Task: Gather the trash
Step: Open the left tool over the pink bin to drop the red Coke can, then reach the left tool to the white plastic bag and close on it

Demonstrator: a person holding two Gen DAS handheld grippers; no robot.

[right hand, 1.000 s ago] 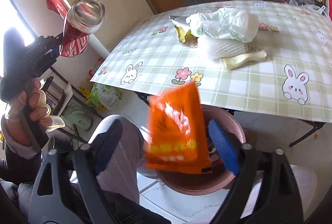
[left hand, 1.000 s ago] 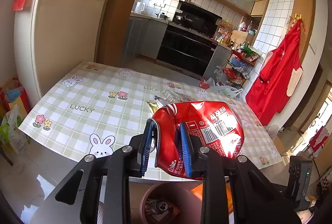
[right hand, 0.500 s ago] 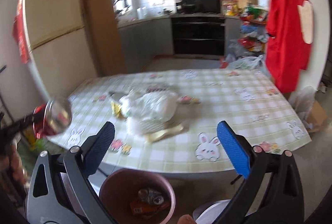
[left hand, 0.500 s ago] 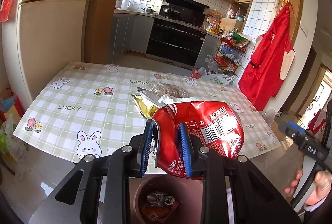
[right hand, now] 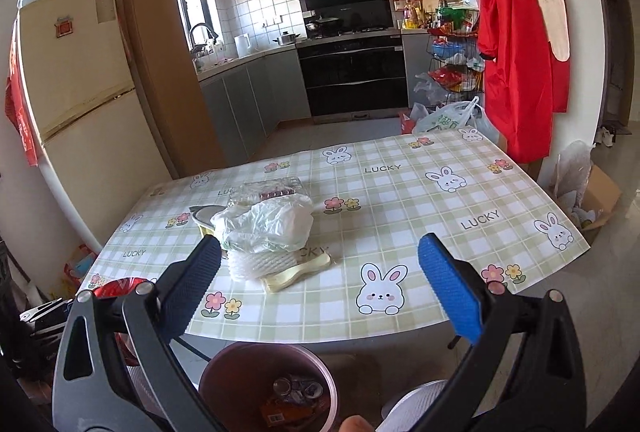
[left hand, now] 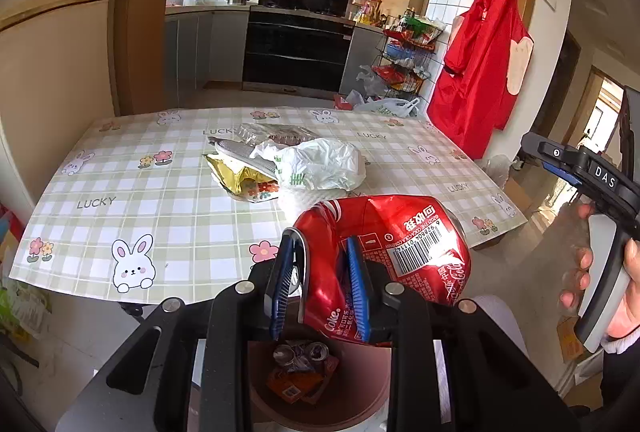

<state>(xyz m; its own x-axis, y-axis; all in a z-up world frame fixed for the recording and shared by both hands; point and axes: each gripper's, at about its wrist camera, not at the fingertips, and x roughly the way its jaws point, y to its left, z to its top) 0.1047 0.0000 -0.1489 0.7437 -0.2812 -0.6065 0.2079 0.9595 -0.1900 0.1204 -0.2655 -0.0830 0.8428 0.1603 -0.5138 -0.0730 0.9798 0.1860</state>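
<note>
My left gripper [left hand: 320, 284] is shut on a crushed red Coke can [left hand: 400, 248] and holds it just above a brown trash bin [left hand: 372, 396] that stands on the floor at the table's near edge. The bin [right hand: 216, 376] holds cans and an orange wrapper [right hand: 288, 412]. My right gripper [right hand: 320, 284] is open and empty above the bin. On the table lie a white plastic bag [right hand: 268, 222], a white foam net [right hand: 248, 264], a pale peel [right hand: 296, 272], a yellow foil wrapper [left hand: 240, 180] and a clear plastic tray [right hand: 272, 192].
The table [right hand: 460, 192] has a green checked cloth with rabbits. A fridge [right hand: 80, 112] stands at the left, kitchen counters and an oven [right hand: 352, 76] behind. A red apron [right hand: 520, 44] hangs at the right, with a rack and bags [right hand: 452, 112] below.
The orange wrapper left my right gripper and now lies in the bin. My right gripper rose and faces the table. My left gripper, still holding the can, moved over the bin.
</note>
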